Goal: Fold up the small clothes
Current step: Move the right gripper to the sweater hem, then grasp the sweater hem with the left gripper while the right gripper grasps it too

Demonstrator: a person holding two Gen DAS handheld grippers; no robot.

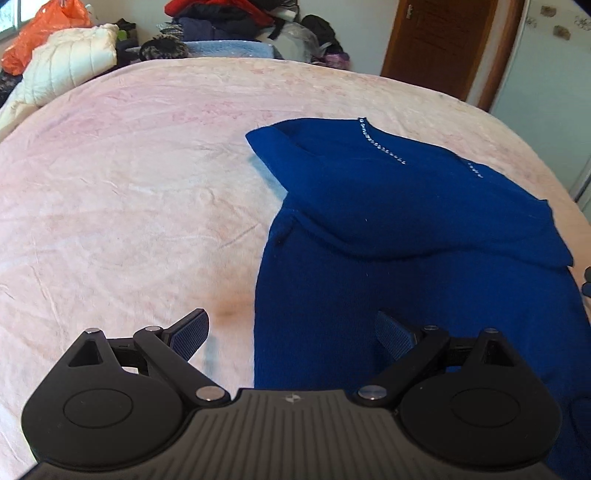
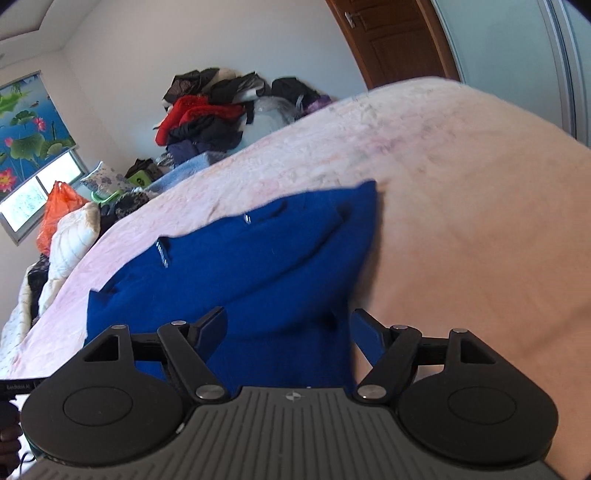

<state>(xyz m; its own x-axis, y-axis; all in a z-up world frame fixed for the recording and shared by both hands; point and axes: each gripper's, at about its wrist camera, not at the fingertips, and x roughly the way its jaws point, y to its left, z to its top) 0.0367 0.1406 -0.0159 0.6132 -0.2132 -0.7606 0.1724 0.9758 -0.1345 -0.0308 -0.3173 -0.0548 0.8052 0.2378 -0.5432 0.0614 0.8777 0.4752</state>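
A royal-blue knit garment (image 1: 406, 229) with a line of small rhinestones lies on the pink bed cover (image 1: 129, 184), its upper part folded over the lower part. My left gripper (image 1: 291, 336) hovers open over the garment's near left edge, one pad above the cover and the other above the blue cloth, nothing between them. In the right wrist view the same garment (image 2: 258, 258) fills the middle, its far corner pointing up the bed. My right gripper (image 2: 288, 332) stands open above the garment's near right edge, with nothing pinched between its pads.
A heap of clothes (image 1: 229, 18), a cream quilted jacket (image 1: 70, 62) and an orange plastic bag (image 1: 48, 29) line the far side of the bed. A brown wooden door (image 1: 443, 44) and a pale wardrobe (image 1: 546, 92) stand at the right. A hand (image 2: 9, 432) shows at the right view's left edge.
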